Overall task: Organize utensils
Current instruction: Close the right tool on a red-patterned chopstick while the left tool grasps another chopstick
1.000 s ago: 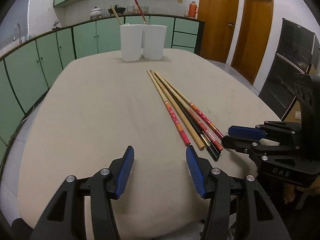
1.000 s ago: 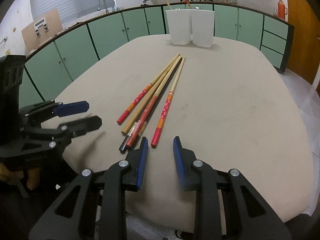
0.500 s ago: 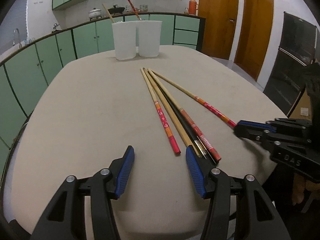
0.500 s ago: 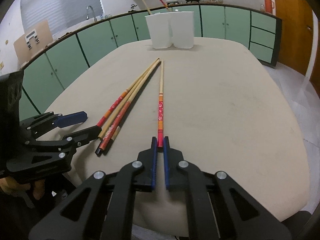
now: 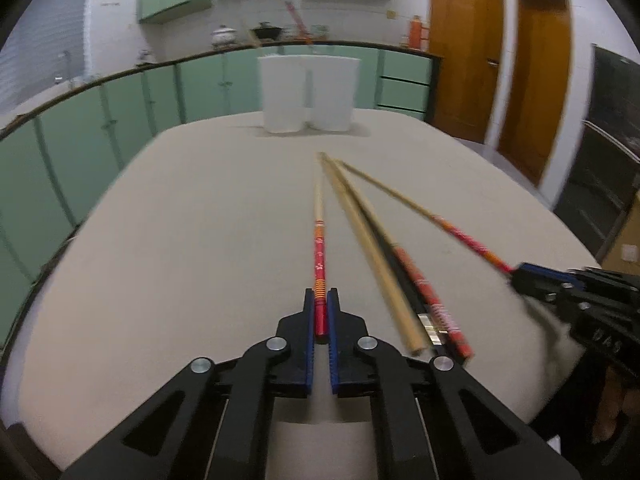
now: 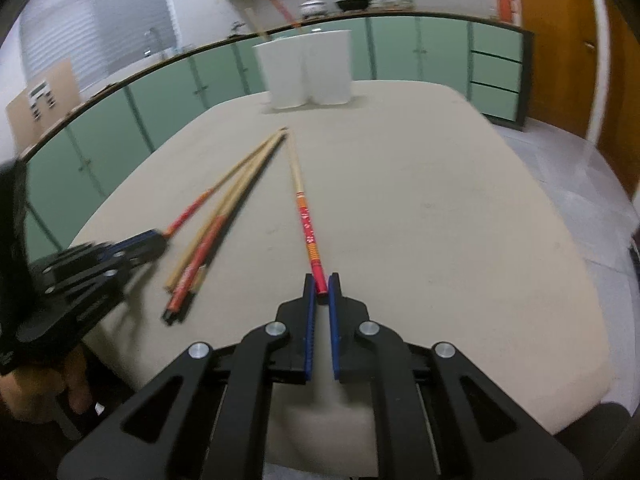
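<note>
My left gripper (image 5: 320, 300) is shut on the red end of a red-and-bamboo chopstick (image 5: 319, 236). My right gripper (image 6: 321, 283) is shut on the red end of a second red-patterned chopstick (image 6: 304, 210), which also shows in the left wrist view (image 5: 424, 212). Between them a plain bamboo chopstick (image 5: 372, 256), a dark one and a red-ended one (image 5: 432, 308) lie loose on the beige table (image 5: 180, 240). Two white cups (image 5: 308, 94) stand side by side at the table's far end, each with a chopstick in it.
Green cabinets and a counter run behind the table (image 6: 440, 52). Wooden doors (image 5: 464, 48) are at the right. The table's near edge curves just below both grippers.
My left gripper has gone from open to shut on the leftmost chopstick. My right gripper stays shut on its chopstick. Both views have moved closer toward the cups.
</note>
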Action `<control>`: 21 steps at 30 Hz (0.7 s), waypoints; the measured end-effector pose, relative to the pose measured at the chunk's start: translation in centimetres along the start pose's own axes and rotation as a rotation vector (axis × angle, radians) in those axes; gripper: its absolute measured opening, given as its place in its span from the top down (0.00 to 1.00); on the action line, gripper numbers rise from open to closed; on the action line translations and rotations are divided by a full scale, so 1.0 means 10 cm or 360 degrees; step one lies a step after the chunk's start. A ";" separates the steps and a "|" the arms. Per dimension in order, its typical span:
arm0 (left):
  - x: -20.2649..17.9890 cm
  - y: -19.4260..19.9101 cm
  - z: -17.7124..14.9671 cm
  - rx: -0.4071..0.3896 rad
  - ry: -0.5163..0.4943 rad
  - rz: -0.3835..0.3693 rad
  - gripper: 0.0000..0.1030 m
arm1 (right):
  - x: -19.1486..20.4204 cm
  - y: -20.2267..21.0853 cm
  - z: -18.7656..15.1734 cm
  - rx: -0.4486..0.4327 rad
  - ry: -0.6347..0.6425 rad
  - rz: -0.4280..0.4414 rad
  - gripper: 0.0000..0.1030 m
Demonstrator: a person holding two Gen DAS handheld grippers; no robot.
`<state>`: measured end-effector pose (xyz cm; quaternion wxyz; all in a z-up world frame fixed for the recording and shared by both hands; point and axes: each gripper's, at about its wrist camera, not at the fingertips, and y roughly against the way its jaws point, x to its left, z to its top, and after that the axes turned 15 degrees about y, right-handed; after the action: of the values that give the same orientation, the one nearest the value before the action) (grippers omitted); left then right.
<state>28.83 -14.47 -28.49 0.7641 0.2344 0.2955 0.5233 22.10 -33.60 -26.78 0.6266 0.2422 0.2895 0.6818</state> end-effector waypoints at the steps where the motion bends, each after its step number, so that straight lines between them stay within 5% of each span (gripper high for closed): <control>1: 0.05 0.02 0.01 -0.0019 0.0036 0.0053 0.94 | -0.03 0.00 -0.01 -0.0003 -0.0021 -0.0027 0.95; 4: 0.24 0.04 0.04 -0.0007 0.0167 0.0113 0.94 | -0.05 0.01 -0.01 -0.0006 -0.0027 -0.0045 0.95; 10: 0.23 0.08 0.01 0.0005 0.0106 0.0133 0.94 | 0.14 0.01 -0.01 0.0002 0.0060 0.0047 0.91; 15: 0.22 0.08 0.00 0.0009 0.0083 0.0106 0.78 | 0.15 0.02 -0.01 -0.0007 0.0066 0.0035 0.80; 20: 0.23 0.05 0.00 -0.0016 0.0068 0.0076 0.78 | 0.17 -0.04 0.01 -0.0023 0.0076 0.0029 0.81; 21: 0.22 0.05 0.00 -0.0020 0.0056 0.0067 0.86 | 0.17 -0.05 0.01 -0.0020 0.0081 0.0025 0.83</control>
<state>29.17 -12.24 -28.62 0.7491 0.2265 0.3006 0.5452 22.35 -31.85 -27.09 0.6151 0.2231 0.2991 0.6945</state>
